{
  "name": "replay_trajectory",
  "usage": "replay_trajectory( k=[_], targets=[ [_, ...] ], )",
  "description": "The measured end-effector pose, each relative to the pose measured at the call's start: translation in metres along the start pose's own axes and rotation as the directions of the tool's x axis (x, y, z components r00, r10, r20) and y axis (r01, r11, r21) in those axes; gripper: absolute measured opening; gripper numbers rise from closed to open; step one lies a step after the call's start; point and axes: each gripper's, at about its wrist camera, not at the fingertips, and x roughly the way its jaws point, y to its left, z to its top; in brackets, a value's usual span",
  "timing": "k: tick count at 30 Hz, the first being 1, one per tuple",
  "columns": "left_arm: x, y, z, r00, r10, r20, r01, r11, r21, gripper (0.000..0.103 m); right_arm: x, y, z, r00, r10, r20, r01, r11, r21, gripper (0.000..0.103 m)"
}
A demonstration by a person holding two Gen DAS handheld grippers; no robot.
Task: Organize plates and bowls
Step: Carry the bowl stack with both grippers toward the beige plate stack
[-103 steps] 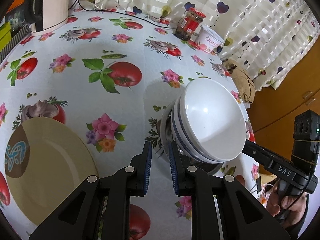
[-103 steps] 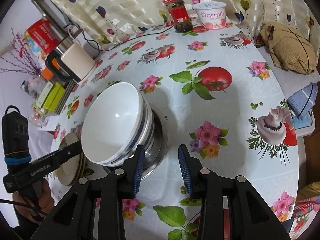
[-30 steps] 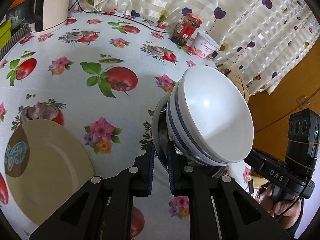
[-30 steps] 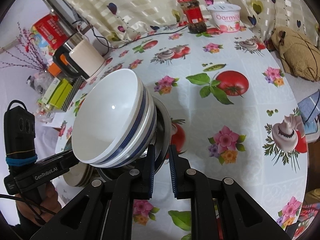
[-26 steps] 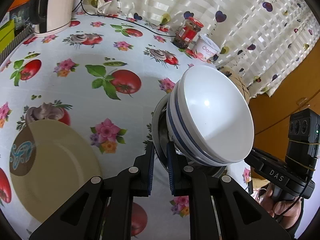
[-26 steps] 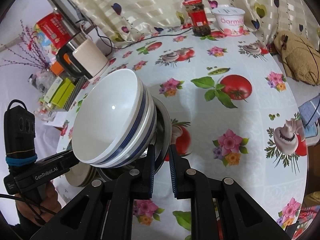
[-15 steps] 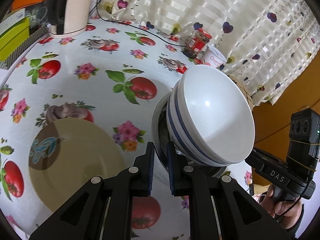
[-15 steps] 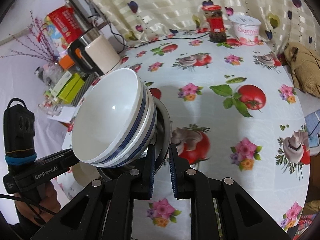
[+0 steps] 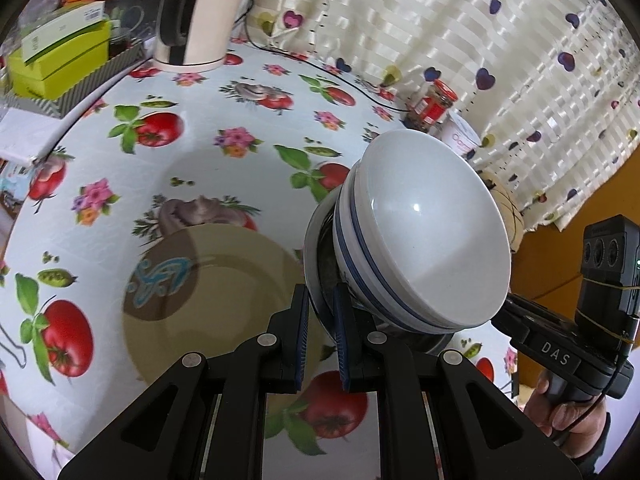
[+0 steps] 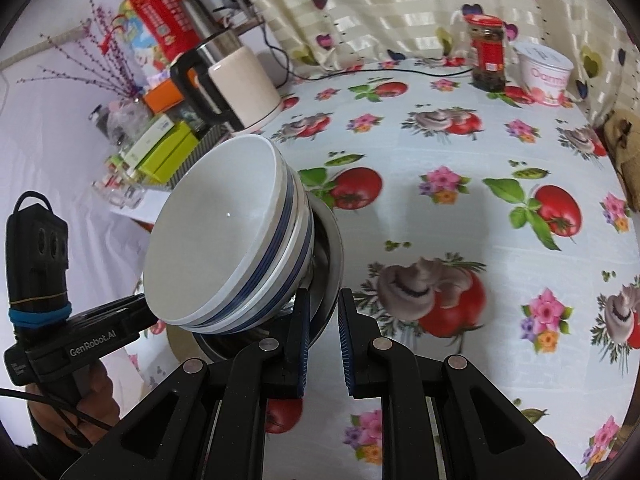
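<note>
Both wrist cams look steeply down along their fingers, close over the bench [image 9: 224,120]. Left faces rightward, right leftward; both share the stacked bowls [image 9: 424,232] and kettle [image 10: 236,84].

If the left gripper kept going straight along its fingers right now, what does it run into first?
Likely the tan plate on the tablecloth. The left gripper already clamps the metal bowl's rim, and the plate lies just beyond its fingertips, though depth is unclear.

"DAS" on right tool [image 9: 554,358], "GenRobot.AI" on left tool [image 10: 94,346]
</note>
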Motion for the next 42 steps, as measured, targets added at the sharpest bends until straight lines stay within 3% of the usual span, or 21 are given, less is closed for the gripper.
replay_trajectory(
  k=[27,42],
  targets=[
    [-0.027,0.075,-0.027,0.995,0.103,0.019,-0.099,0.986,-0.136,0.012,0.059,0.07,-0.007,0.991,0.058,-0.121,-0.073,0.991,-0.116,0.014],
    [-0.021,0.09,-0.03,0.994,0.114,0.005,-0.111,0.982,-0.153,0.012,0.081,0.079,-0.009,0.984,0.048,-0.169,-0.07,0.99,-0.126,0.014]
  ],
)
